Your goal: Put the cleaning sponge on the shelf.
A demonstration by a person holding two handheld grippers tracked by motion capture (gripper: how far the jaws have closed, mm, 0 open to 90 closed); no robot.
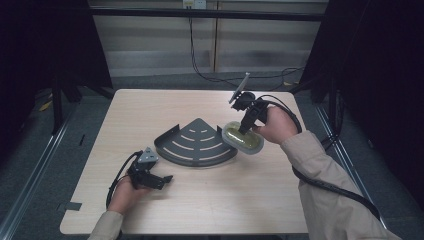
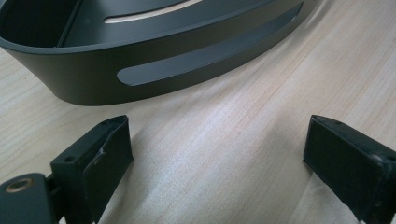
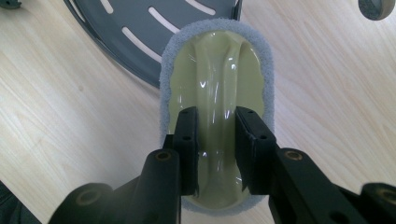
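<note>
A dark grey quarter-round corner shelf [image 1: 197,142] with slots in its floor lies mid-table. My right gripper [image 1: 243,131] is shut on the raised handle of an oval scrub pad [image 1: 242,139], pale yellow plastic with a grey scouring edge. It holds the pad lifted beside the shelf's right corner. From the right gripper view, the jaws pinch the handle ridge of the pad [image 3: 215,84], whose far end overlaps the shelf's rim [image 3: 121,51]. My left gripper [image 1: 165,179] rests open on the table near the front left. Its spread jaws point at the shelf's curved front wall [image 2: 154,70].
The wooden table [image 1: 150,105] has free surface left and behind the shelf. Black cables [image 1: 220,77] run over the floor beyond the far edge. A small round grey object [image 3: 378,8] lies at the top right corner of the right gripper view.
</note>
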